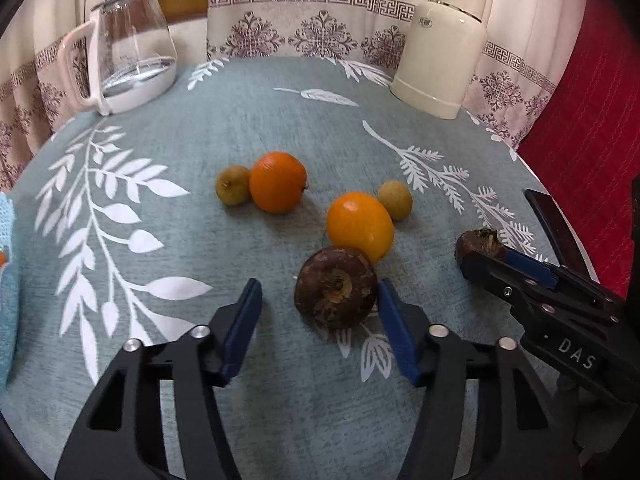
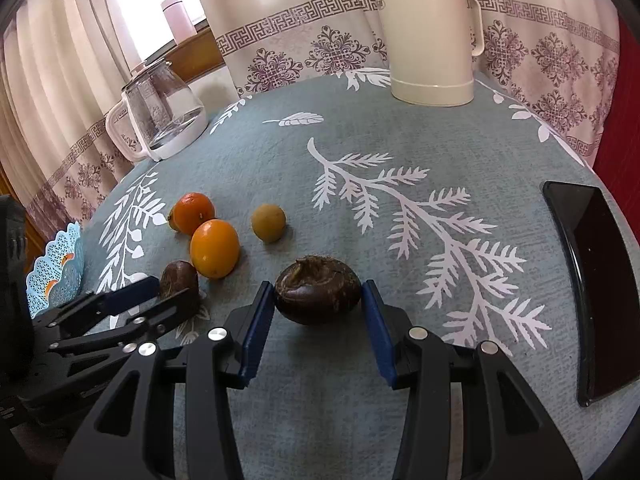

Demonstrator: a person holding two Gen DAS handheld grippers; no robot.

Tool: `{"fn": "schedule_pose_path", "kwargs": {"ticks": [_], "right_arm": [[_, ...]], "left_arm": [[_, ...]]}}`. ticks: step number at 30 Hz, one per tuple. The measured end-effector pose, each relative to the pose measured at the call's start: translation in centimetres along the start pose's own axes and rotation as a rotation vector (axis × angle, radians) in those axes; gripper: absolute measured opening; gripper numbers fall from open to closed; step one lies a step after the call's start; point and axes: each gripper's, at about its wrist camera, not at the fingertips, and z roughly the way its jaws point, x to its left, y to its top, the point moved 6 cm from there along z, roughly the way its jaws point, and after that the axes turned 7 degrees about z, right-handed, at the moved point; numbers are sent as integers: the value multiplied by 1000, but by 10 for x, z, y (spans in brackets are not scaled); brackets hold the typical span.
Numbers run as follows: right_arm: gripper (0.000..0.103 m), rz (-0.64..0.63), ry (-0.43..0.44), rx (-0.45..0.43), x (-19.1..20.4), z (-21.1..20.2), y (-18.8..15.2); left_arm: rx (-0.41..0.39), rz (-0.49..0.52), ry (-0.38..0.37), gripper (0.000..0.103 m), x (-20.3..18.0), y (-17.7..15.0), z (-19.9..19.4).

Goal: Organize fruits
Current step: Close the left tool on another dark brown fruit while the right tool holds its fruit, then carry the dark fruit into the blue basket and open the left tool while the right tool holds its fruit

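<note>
Left gripper (image 1: 320, 312): fingers spread, a dark brown fruit (image 1: 335, 288) on the surface between them, touching the right-hand finger. Right gripper (image 2: 318, 300): fingers pinching a second brown fruit (image 2: 317, 294). Two oranges (image 1: 277, 182) and two small yellow-green fruits (image 1: 395, 200) lie just beyond the left fingers.
</note>
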Motion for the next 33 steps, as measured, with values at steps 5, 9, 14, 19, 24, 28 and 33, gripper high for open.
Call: {"fn": "schedule_pose_path", "kwargs": {"ticks": [5, 9, 14, 19, 24, 28, 33], "right_arm": [[46, 0, 0, -1, 0, 0, 0], [45, 3, 2, -1, 0, 0, 0], [46, 2, 2, -1, 0, 0, 0], [46, 4, 4, -3, -1, 0, 1], [46, 8, 8, -6, -1, -2, 2], [46, 9, 9, -9, -1, -2, 2], [46, 15, 16, -19, -2, -4, 2]], "left_arm": [[-12, 1, -37, 43, -4, 0, 0], [-16, -7, -40, 43, -4, 0, -2], [-25, -30, -37, 43, 1, -2, -9], [-52, -47, -18, 43, 6, 0, -22], [-92, -62, 17, 43, 15, 4, -42], [-137, -86, 62, 43, 30, 9, -64], [-183, -109, 124, 43, 49, 11, -89]]}}
